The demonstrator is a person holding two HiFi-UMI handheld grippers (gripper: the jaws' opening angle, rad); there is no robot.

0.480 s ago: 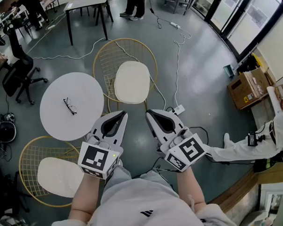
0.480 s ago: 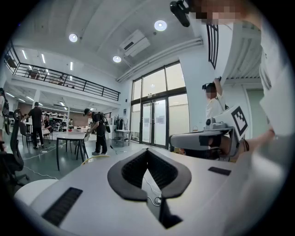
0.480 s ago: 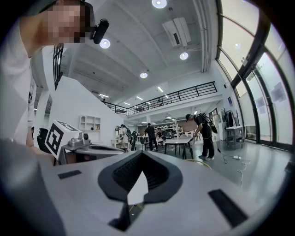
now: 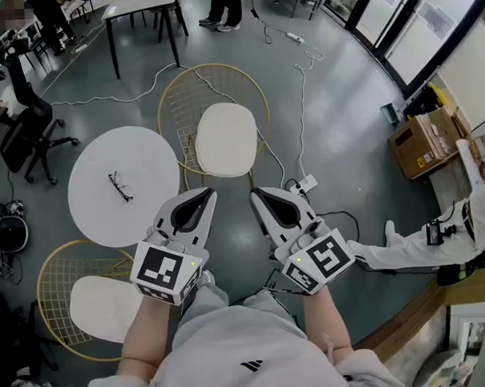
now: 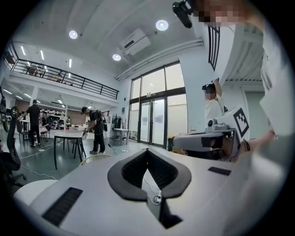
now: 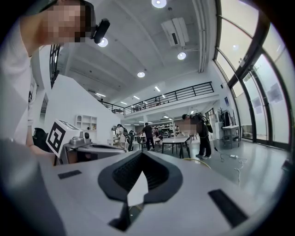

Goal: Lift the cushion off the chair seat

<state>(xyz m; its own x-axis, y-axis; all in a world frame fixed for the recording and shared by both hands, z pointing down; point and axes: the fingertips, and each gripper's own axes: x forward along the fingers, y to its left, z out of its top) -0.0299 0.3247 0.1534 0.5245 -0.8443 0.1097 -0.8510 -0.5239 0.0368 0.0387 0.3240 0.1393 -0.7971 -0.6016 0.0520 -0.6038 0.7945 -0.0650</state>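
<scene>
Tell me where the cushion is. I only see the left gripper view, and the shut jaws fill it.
Observer: In the head view, the cream cushion lies on the gold wire chair, just ahead of the left gripper, untouched.
Operator: Report the right gripper.
Observer: In its own view, the right gripper has its jaws together, with nothing between them.
Operator: Name what stands nearby.
Observer: A round white table with glasses on it stands left of that chair.

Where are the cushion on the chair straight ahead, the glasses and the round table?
cushion (image 4: 226, 140), head view, centre of its top
glasses (image 4: 120, 186), head view, its frame
round table (image 4: 148, 153), head view, bare top
</scene>
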